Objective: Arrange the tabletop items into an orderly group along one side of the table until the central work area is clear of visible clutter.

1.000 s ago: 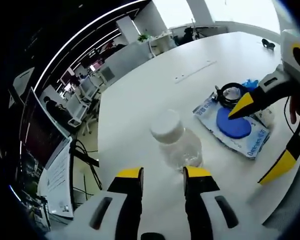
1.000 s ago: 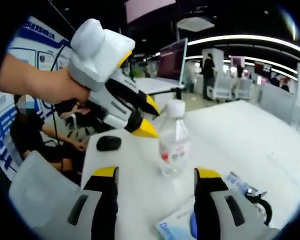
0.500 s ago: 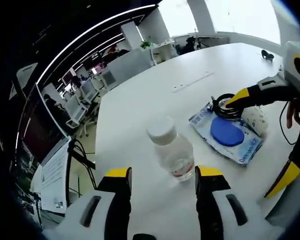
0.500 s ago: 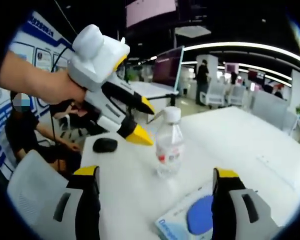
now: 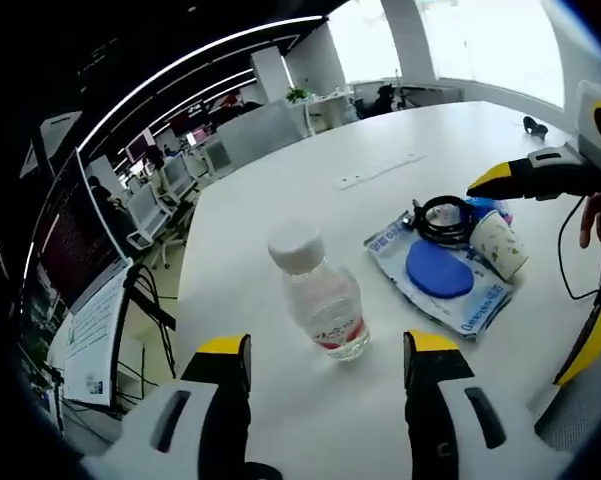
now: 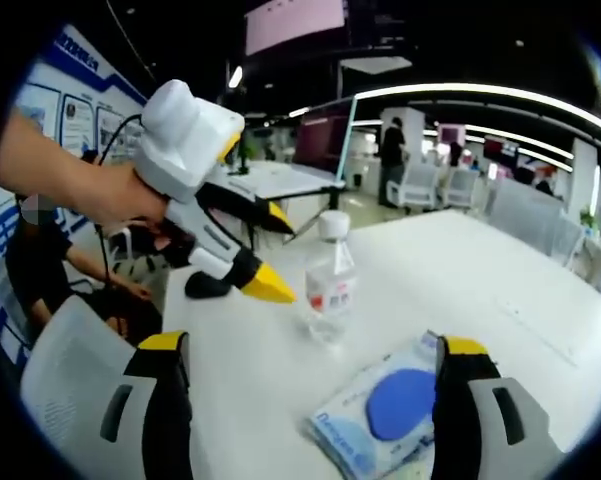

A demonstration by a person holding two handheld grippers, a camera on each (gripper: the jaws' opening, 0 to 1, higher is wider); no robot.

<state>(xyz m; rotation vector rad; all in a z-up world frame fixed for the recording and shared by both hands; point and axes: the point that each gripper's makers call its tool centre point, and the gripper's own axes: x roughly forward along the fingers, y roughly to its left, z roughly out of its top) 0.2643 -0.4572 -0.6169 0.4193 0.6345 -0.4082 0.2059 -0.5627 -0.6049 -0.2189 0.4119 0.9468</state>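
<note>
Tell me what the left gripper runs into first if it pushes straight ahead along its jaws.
Most likely the water bottle. It stands upright on the white table just beyond the left gripper, roughly centred between the open jaws. Depth is hard to judge through the fisheye, and a higher path might pass over its cap.

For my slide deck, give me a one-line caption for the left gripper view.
Open left hand-held gripper faces a standing water bottle on the white table, wipes pack beyond.

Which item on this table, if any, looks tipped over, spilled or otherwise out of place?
The paper cup lies on its side against the wipes pack, beside a black ring-shaped thing. The water bottle stands upright with its cap on, and nothing looks spilled on the table.
</note>
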